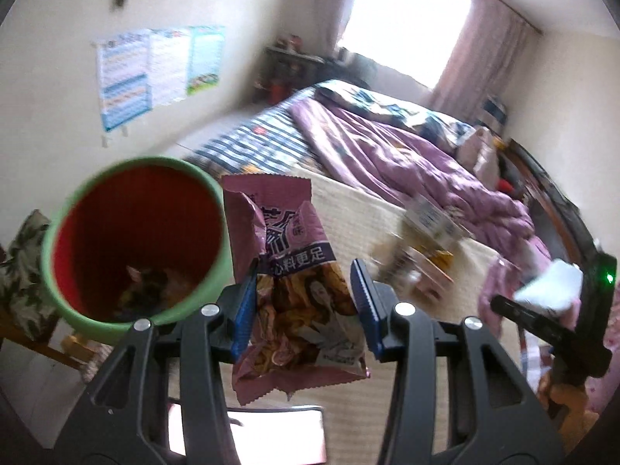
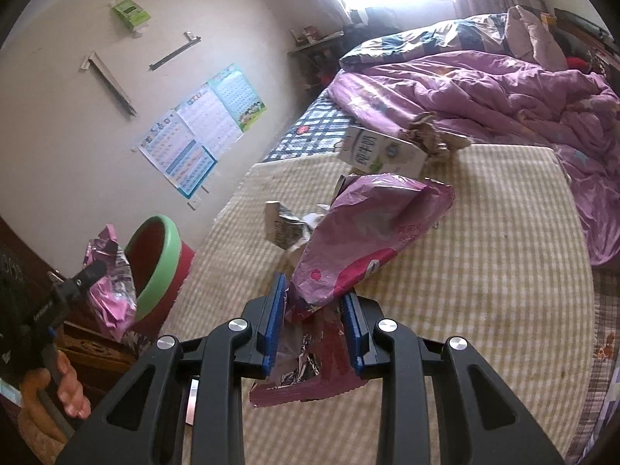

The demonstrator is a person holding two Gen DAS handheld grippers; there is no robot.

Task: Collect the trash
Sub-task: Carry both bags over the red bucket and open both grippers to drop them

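My left gripper (image 1: 304,304) is shut on a pink snack bag (image 1: 294,283), held in the air just right of a red bin with a green rim (image 1: 131,240); some trash lies in the bin's bottom. My right gripper (image 2: 314,321) is shut on a large pink plastic bag (image 2: 368,232), lifting it off the checked mattress (image 2: 484,290). In the right wrist view the bin (image 2: 159,267) stands at the bed's left edge, with the left gripper and its snack bag (image 2: 112,290) beside it. A white milk carton (image 2: 381,153), crumpled brown paper (image 2: 430,135) and a small crumpled wrapper (image 2: 285,226) lie on the mattress.
A purple quilt (image 2: 523,89) is heaped over the far right of the bed. Posters (image 2: 201,128) hang on the wall to the left. A window (image 1: 407,19) glares at the back. Dark wooden furniture (image 2: 97,345) stands below the bin.
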